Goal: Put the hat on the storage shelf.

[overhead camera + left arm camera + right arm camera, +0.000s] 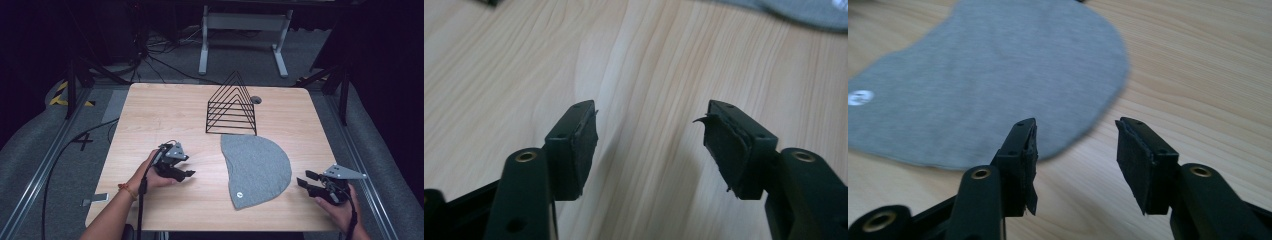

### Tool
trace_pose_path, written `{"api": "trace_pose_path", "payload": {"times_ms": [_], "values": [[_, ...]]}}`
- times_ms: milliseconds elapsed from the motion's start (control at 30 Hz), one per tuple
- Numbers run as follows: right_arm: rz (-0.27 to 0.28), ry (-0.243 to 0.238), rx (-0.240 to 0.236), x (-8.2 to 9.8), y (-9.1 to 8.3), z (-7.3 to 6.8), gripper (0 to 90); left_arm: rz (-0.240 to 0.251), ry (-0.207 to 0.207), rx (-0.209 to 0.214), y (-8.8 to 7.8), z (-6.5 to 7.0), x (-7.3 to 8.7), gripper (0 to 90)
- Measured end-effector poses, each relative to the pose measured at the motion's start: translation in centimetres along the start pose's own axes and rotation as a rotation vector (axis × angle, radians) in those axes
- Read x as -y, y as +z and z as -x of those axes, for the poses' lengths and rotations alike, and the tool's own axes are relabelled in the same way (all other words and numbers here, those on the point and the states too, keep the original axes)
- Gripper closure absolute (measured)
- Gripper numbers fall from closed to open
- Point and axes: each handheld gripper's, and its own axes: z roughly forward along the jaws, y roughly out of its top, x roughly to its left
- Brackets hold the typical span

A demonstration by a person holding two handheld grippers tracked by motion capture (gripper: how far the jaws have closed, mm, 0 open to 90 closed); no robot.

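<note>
Wooden table, both hands low, fingers parted

Grey cloth: flat on wooden table, right of centre, half-round outline, curved edge to right, straighter edge to left, small white round label near its near-left end. Smooth, unfolded, no visible wrinkles. In right gripper view cloth lies just ahead of jaws, its curved edge nearest.

Black wire rack: upright, row of triangular frames, just behind cloth, its base touching or nearly touching cloth's far edge.
</note>
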Motion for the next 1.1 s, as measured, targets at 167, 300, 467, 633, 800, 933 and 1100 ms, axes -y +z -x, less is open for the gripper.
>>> {"api": "trace_pose_path", "payload": {"times_ms": [167, 300, 467, 633, 800, 933, 1100], "values": [[-0.015, -0.067, -0.109, -1.4, 1.8, -3.3, 55.8, 0.035, 0.023, 0.004, 2.0, -0.4, -2.4, 43.4], [-0.029, -0.122, -0.186, -2.1, 3.4, -5.7, 55.2, 0.044, 0.020, -0.003, 3.7, -0.7, -4.2, 44.1], [-0.031, -0.175, -0.232, -1.9, 5.0, -7.7, 52.9, 0.040, 0.016, -0.015, 5.6, -0.9, -5.9, 42.9], [-0.055, -0.203, -0.249, -1.5, 5.5, -8.3, 52.8, 0.071, -0.026, -0.096, 7.2, -1.0, -8.0, 43.3], [-0.089, -0.245, -0.248, -0.8, 6.2, -8.5, 51.6, 0.039, 0.022, -0.122, 9.6, -0.6, -9.8, 43.6], [-0.087, -0.248, -0.243, -0.7, 6.0, -8.3, 50.9, -0.009, 0.068, -0.108, 10.5, -0.8, -9.7, 48.4], [-0.086, -0.236, -0.227, -0.5, 5.7, -7.1, 49.4, -0.041, 0.029, -0.072, 9.8, -0.5, -9.3, 52.3]]}}
